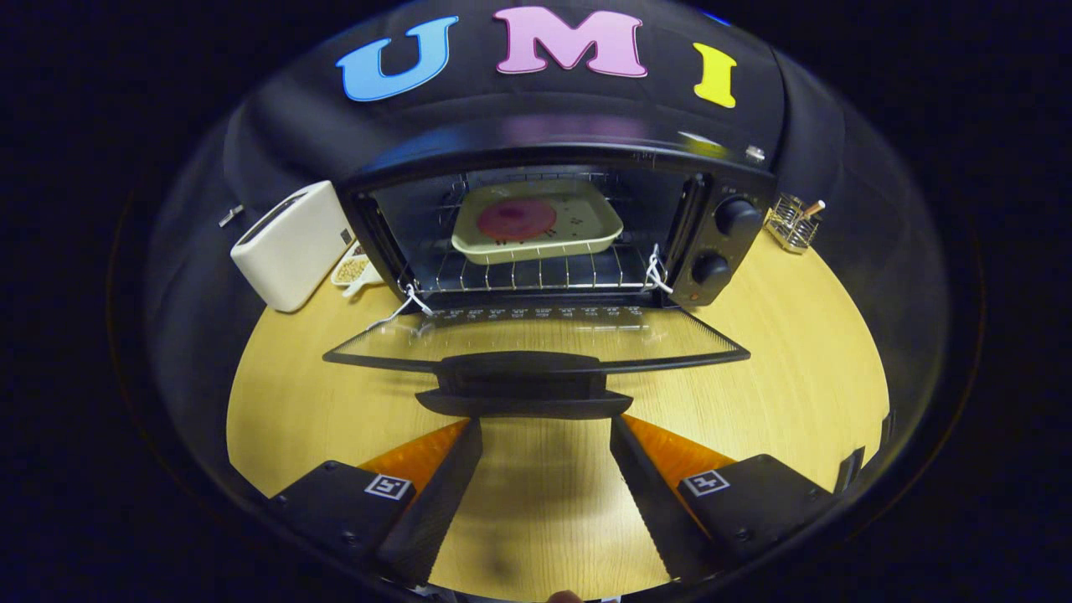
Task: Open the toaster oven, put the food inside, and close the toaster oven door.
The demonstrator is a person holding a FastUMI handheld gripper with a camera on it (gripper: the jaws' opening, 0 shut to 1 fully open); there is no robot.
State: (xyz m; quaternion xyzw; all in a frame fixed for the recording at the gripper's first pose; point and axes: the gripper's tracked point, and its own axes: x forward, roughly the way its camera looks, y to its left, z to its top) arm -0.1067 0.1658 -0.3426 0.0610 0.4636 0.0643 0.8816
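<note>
A black toaster oven stands on the wooden table with its glass door folded down flat toward me. On the wire rack inside lies a pale tray with a round pink food item on it. The door's black handle sits just ahead of my fingertips. My gripper is open, its two fingers spread wide with only bare table between them, and they touch nothing.
A white slot toaster stands left of the oven, with a small dish of beans behind it. A wire holder sits at the oven's right. Two knobs are on the oven's right panel. Open tabletop lies on both sides.
</note>
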